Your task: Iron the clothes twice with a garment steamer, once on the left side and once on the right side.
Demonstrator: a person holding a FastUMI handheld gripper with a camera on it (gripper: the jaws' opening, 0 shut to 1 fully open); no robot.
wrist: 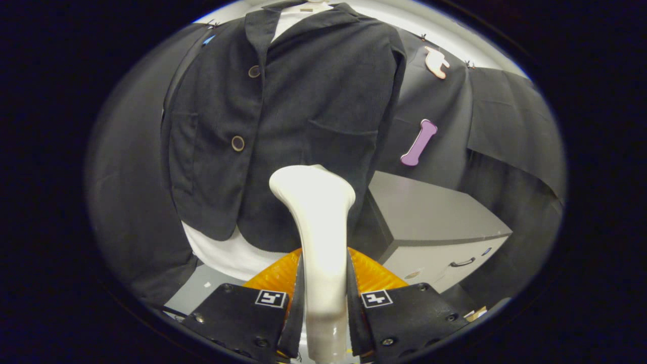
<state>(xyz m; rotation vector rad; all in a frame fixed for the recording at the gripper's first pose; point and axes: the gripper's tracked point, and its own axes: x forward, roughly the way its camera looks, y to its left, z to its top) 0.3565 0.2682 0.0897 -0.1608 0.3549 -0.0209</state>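
Nearest to me, my gripper (323, 303) is clamped on the garment steamer (318, 237): both fingers (298, 298) press against the sides of its pale handle, which runs up between them and widens into a rounded head just ahead of the fingertips. Behind the handle, low between the fingers, I see a ribbed orange piece (374, 275), though I cannot tell what it belongs to. The steamer's head stands upright in front of the lower hem of the dark jacket (303, 111), close to it, but I cannot tell whether it touches the cloth. The jacket hangs facing me, its front closed, with two round buttons (238, 143) along the overlap and a flap pocket on the side beyond the steamer's head. A white shirt (227, 253) shows under the jacket's hem and again at the collar. Off to the right of the jacket, further back, stands a grey cabinet (434, 222) with a drawer handle on its front. Behind everything hangs the dark cloth of the booth wall (505, 126).
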